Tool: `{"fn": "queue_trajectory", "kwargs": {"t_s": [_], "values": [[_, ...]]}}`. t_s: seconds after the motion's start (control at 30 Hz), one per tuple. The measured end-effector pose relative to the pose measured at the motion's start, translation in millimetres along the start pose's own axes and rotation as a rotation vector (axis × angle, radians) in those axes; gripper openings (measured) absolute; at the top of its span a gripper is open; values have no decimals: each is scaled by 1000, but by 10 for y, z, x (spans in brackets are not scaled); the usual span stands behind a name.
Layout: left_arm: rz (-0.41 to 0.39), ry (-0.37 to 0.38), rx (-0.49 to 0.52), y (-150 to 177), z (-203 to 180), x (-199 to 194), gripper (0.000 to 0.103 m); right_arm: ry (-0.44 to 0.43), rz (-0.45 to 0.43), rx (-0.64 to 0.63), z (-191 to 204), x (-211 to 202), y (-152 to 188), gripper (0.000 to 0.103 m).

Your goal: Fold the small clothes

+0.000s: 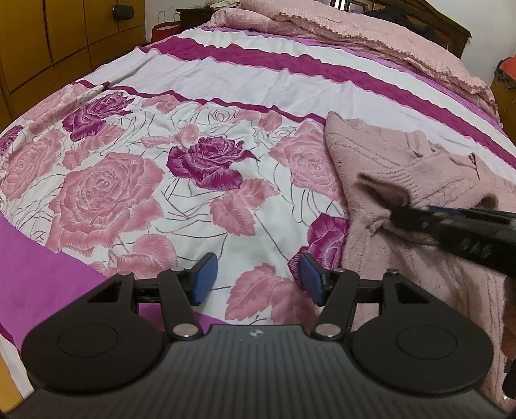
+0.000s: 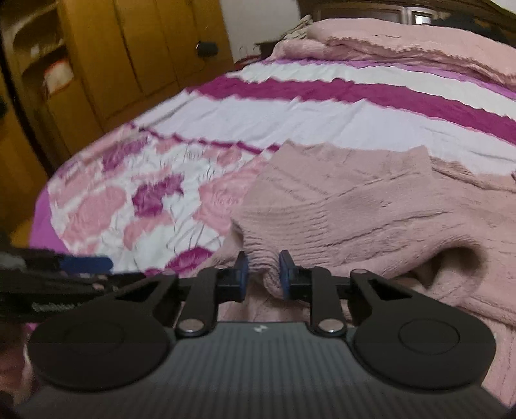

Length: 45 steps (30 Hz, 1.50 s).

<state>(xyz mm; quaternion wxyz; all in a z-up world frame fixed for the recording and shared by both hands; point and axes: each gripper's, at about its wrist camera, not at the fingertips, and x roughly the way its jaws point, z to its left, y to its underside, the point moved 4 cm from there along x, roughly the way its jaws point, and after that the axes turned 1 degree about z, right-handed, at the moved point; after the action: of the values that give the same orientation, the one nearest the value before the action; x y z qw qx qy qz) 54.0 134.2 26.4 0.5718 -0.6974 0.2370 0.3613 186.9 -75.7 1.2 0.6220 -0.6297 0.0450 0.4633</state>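
A small pale pink knitted sweater (image 1: 380, 167) lies rumpled on the rose-patterned bed sheet (image 1: 161, 180), at the right of the left wrist view. My left gripper (image 1: 254, 282) is open and empty, hovering over the sheet just left of the sweater. My right gripper (image 2: 261, 274) is shut on a bunched fold of the sweater (image 2: 354, 199) and holds that fold raised off the bed. It shows in the left wrist view as a black arm (image 1: 451, 228) coming in from the right. The left gripper's blue pad (image 2: 85, 262) shows at the left of the right wrist view.
A heaped pink quilt (image 1: 354, 29) lies at the head of the bed. Wooden wardrobes (image 1: 48, 42) stand along the left side, with a red bag (image 1: 164, 30) on the floor. The bed's near edge is a purple band (image 1: 38, 274).
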Motion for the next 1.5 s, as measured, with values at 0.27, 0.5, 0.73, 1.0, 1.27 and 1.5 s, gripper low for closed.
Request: {"fn": "queue_trajectory", "kwargs": {"t_s": [0.27, 0.5, 0.73, 1.0, 1.27, 1.5], "values": [[-34, 34, 20, -155, -148, -69, 65, -14, -152, 167, -372, -563, -229, 22], [-88, 90, 75, -423, -459, -105, 65, 63, -273, 323, -916, -1056, -268, 22], [-105, 141, 127, -601, -829, 53, 65, 211, -328, 473, -1551, -1311, -36, 22], [-76, 144, 149, -664, -1067, 406, 65, 341, -347, 675, -2331, -1409, 373, 22], [-45, 108, 177, -665, -1145, 681, 65, 359, -244, 744, -2732, -1306, 657, 27], [-42, 101, 183, -680, -1144, 732, 65, 395, -279, 579, -2658, -1526, 461, 61]]}}
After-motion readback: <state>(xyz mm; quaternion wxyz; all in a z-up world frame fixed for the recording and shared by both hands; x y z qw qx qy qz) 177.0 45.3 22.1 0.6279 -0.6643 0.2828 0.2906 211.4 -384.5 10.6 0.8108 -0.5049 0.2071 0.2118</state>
